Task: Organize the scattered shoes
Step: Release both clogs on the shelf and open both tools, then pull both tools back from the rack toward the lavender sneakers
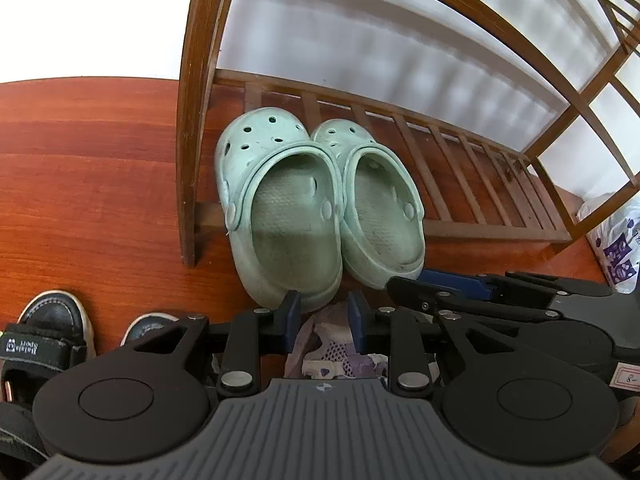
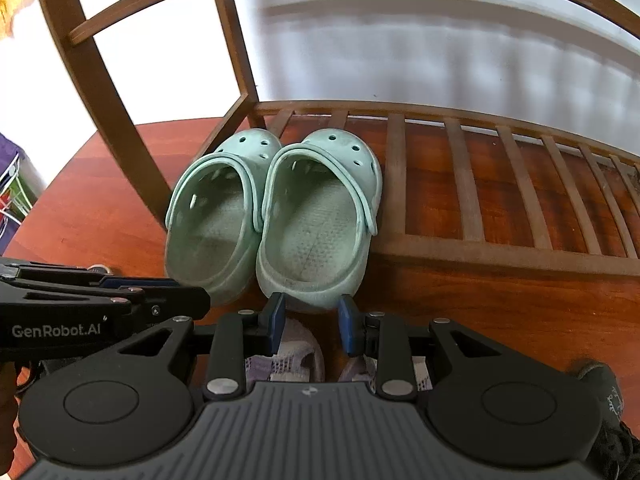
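Note:
Two mint-green clogs (image 1: 304, 200) stand side by side, toes to the wall, on the bottom slats of a brown wooden shoe rack (image 1: 480, 184). They also fill the middle of the right wrist view, clogs (image 2: 280, 216). Just short of their heels, my left gripper (image 1: 323, 311) has its blue pads against a lilac-and-white mesh shoe (image 1: 328, 344) that fills the gap between them. My right gripper (image 2: 312, 318) hangs beside it with its pads apart. Bare floor shows between its tips, and lilac mesh shoe fabric (image 2: 296, 348) lies under its fingers.
Black strapped sandals (image 1: 52, 328) lie on the red-brown wood floor (image 1: 80, 200) to the left. A white printed plastic bag (image 1: 616, 248) sits at the rack's right end. The rack's upright (image 1: 192, 120) stands left of the clogs. Its slats right of the clogs (image 2: 520, 188) carry nothing.

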`<state>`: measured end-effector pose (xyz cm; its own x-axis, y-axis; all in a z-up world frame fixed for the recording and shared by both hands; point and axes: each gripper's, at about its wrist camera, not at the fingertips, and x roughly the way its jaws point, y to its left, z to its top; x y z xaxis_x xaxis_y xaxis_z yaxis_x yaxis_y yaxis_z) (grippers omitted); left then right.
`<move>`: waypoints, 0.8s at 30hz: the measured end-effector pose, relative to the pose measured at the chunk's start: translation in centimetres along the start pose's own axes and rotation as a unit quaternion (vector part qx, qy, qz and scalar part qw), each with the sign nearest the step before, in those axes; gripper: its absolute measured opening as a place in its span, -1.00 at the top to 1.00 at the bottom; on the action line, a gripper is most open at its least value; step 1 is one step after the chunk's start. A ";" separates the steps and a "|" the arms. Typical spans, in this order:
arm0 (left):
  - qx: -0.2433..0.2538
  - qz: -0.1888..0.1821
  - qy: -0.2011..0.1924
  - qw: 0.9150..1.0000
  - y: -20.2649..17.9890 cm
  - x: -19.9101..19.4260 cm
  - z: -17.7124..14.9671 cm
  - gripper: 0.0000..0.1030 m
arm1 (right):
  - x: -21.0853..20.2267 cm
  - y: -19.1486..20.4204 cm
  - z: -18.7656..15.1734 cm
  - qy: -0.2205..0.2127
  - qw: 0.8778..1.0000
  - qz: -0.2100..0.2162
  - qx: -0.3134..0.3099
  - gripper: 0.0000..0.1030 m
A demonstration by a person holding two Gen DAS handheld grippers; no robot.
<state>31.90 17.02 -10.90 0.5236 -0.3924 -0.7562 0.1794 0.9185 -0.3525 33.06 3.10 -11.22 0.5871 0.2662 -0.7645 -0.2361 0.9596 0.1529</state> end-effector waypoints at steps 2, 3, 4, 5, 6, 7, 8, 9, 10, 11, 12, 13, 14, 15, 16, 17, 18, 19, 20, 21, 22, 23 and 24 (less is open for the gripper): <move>-0.001 -0.001 -0.007 1.000 0.0 0.0 -0.1 0.46 | 0.2 0.0 0.3 -0.001 1.000 0.002 0.002 0.36; -0.002 0.000 -0.012 1.000 0.0 -0.1 -0.2 0.46 | 0.2 0.0 0.4 -0.001 1.000 0.002 0.002 0.36; -0.002 0.004 -0.019 1.000 -0.1 -0.1 -0.2 0.47 | 0.3 0.1 0.5 -0.001 1.000 0.002 0.002 0.36; -0.002 0.008 -0.025 1.000 -0.1 -0.2 -0.1 0.47 | 0.4 0.1 0.6 -0.002 1.000 0.002 0.001 0.36; 0.000 0.011 -0.028 1.000 -0.1 -0.1 0.1 0.47 | 0.5 0.1 0.7 -0.002 1.000 0.002 0.000 0.36; 0.002 0.010 -0.029 1.000 -0.1 -0.1 0.3 0.47 | 0.5 0.1 0.8 -0.002 1.000 0.002 -0.001 0.36; 0.003 0.010 -0.029 1.000 -0.1 0.0 0.5 0.47 | 0.6 0.2 0.9 -0.003 1.000 0.002 -0.001 0.36; 0.003 0.010 -0.029 1.000 0.0 0.2 0.8 0.47 | 0.7 0.2 1.0 -0.004 1.000 0.001 -0.001 0.36; 0.004 0.011 -0.030 0.999 0.0 0.3 1.0 0.47 | 0.8 0.2 1.1 -0.004 1.000 0.001 -0.002 0.36; 0.005 0.012 -0.032 0.999 0.1 0.4 1.2 0.47 | 0.8 0.3 1.3 -0.005 1.000 0.000 -0.002 0.36; 0.005 0.013 -0.033 0.999 0.1 0.5 1.4 0.47 | 0.9 0.3 1.4 -0.005 1.000 0.000 -0.002 0.36; 0.004 0.014 -0.034 0.999 0.1 0.6 1.5 0.47 | 1.0 0.2 1.6 -0.005 1.000 0.000 -0.002 0.36; 0.004 0.016 -0.036 0.999 0.2 0.8 1.8 0.47 | 1.1 0.2 1.8 -0.006 1.000 -0.001 -0.002 0.36; 0.003 0.018 -0.038 0.999 0.2 1.0 2.1 0.47 | 1.3 0.2 2.0 -0.006 1.000 -0.002 -0.003 0.36; 0.003 0.020 -0.039 0.999 0.3 1.3 2.4 0.47 | 1.4 0.2 2.2 -0.007 1.000 -0.003 -0.003 0.36; 0.002 0.021 -0.040 0.999 0.4 1.4 2.7 0.47 | 1.6 0.2 2.5 -0.007 1.000 -0.004 -0.003 0.36; 0.000 0.022 -0.041 0.999 0.5 1.6 2.9 0.47 | 1.8 0.2 2.7 -0.007 1.000 -0.005 -0.003 0.36; -0.002 0.022 -0.042 0.999 0.6 1.7 3.0 0.47 | 2.0 0.1 2.9 -0.008 1.000 -0.005 -0.003 0.36; -0.004 0.022 -0.043 0.999 0.7 1.9 3.3 0.47 | 2.2 0.1 3.1 -0.008 1.000 -0.005 -0.004 0.36; -0.005 0.022 -0.044 0.999 0.8 2.2 3.6 0.47 | 2.4 0.1 3.4 -0.009 1.000 -0.006 -0.003 0.36; -0.003 0.023 -0.044 0.999 0.8 2.4 3.9 0.47 | 2.7 0.0 3.6 -0.009 1.000 -0.007 -0.003 0.36; -0.002 0.023 -0.043 0.999 0.8 2.5 4.0 0.47 | 2.8 0.0 3.7 -0.010 1.000 -0.007 -0.002 0.36; -0.001 0.024 -0.042 0.999 0.8 2.7 4.2 0.47 | 2.9 0.0 3.8 -0.010 1.000 -0.008 -0.001 0.36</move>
<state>36.90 16.95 -10.91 0.5997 -0.3427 -0.7232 0.1504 0.9358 -0.3188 37.72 4.21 -11.02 0.6068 0.2522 -0.7538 -0.2281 0.9637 0.1389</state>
